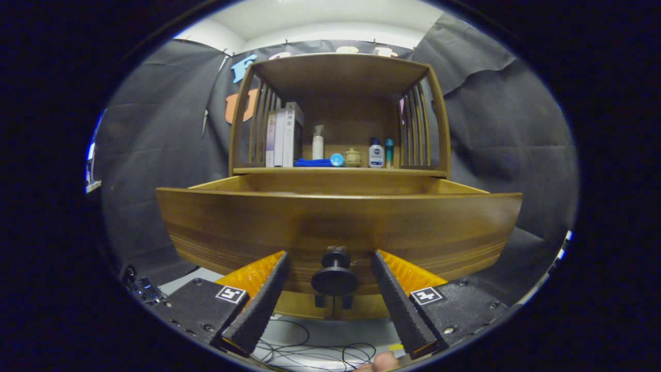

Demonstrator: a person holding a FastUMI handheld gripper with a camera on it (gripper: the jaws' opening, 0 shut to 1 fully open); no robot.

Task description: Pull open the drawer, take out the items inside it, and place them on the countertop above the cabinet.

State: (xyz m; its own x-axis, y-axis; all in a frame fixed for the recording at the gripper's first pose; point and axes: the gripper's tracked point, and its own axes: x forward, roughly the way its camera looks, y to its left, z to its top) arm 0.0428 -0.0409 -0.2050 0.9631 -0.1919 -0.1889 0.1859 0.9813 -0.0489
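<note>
Gripper view: tool [334, 261] spread wide, untouching, either side of drawer [338, 219] knob [334, 279].

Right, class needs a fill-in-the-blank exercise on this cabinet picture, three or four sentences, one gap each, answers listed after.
1. The drawer under the shelf is pulled ____.
2. The round knob sits ____ the two fingers of the claw, untouched by either.
3. The claw is ____.
4. The books stand on the shelf beside a folded ____ cloth.

Missing words: open; between; open; blue
</note>
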